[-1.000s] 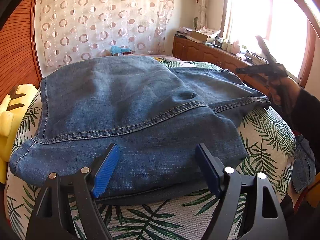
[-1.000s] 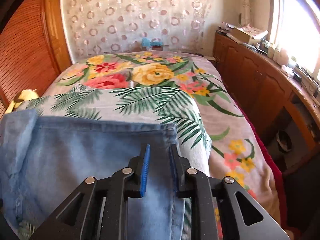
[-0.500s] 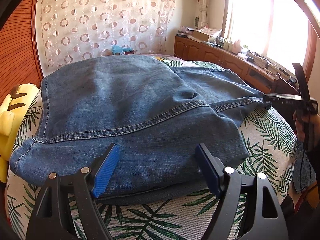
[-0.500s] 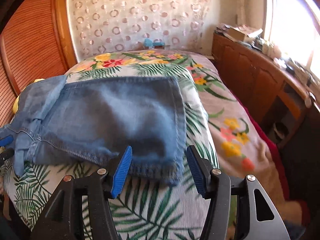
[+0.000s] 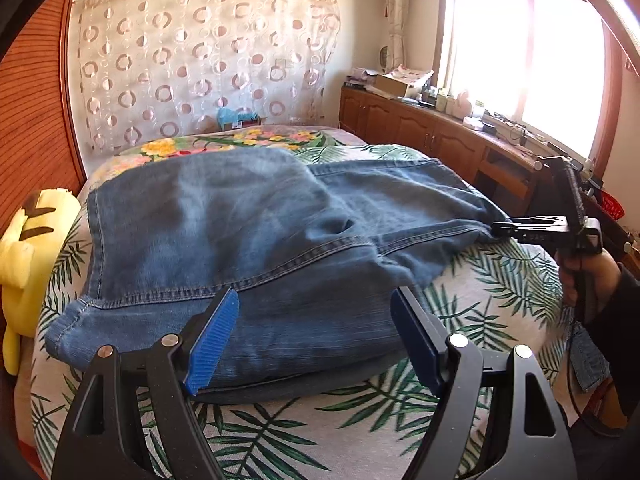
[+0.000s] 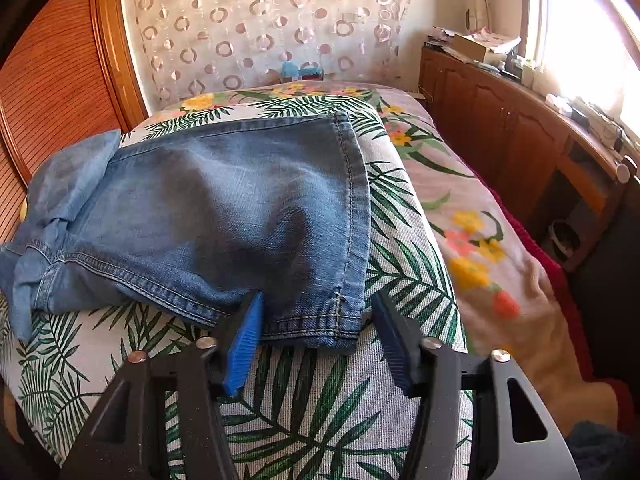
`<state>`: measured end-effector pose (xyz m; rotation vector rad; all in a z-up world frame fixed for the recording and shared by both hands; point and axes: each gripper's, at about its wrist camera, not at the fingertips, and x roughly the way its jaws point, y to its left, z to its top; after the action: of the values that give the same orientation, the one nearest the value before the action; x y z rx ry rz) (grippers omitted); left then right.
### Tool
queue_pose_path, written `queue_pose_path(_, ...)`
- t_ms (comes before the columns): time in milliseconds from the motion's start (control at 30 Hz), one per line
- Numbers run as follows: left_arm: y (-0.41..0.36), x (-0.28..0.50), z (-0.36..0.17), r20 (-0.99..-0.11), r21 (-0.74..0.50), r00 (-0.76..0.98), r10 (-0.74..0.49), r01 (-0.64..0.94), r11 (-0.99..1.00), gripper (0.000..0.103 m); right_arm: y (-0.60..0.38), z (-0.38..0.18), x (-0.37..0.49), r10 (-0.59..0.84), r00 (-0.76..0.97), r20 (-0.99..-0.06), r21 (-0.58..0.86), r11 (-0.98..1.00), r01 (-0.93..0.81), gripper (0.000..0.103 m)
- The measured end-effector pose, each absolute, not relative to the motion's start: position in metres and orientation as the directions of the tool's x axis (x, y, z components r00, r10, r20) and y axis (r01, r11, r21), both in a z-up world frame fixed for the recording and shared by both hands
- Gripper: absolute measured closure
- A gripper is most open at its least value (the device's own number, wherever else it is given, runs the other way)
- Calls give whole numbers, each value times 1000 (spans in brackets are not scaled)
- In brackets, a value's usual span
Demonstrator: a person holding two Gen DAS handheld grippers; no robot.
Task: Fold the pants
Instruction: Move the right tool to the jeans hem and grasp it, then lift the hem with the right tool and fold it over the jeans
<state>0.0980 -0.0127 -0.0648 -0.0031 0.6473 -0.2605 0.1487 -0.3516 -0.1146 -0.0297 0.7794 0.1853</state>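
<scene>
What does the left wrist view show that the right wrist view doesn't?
Left wrist only: the yellow plush toy at the bed's edge, and the right tongs seen from the side at the jeans' hem.

Right wrist only: the stitched hem corner lying between its closing blue pads, not yet pinched.

Both: the folded blue denim jeans on the leaf-print bedspread, circle-patterned curtain, wooden cabinets.

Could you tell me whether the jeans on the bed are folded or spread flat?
Folded. The jeans lie doubled over on the bed, an upper layer overlapping a lower one along the near edge, with the hem end on top.
</scene>
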Motion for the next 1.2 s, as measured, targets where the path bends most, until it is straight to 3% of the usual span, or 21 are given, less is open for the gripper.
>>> queue_pose_path(33,-14,97,-63,-593,-82,768,-242,241,967,24,-349,-116,148,156,696,-701,38,982,-183,61)
queue_pose_path(100,-16,93,-59,-585,-79,773,-245,246,966,24,-346,-116,148,163,693,-702,32,980,-198,83)
queue_pose_path(200,-17,90,-55,-580,-76,777,-246,249,966,24,-345,-114,145,195,699,-687,47,973,-225,90)
queue_pose_path(467,-13,84,-46,-563,-74,790,-243,244,967,24,-334,-54,121,303,791,-532,72,947,-314,92)
queue_pose_path(733,0,75,-34,-533,-82,814,-232,223,971,24,-268,27,103,478,792,-381,14,859,-512,93)
queue_pose_path(900,13,67,-30,-523,-85,826,-212,197,977,24,-207,52,94,588,729,-352,-29,771,-636,93)
queue_pose_path(1200,38,57,-30,-518,-86,838,-171,148,985,24,-154,57,103,686,609,-398,-22,657,-753,93)
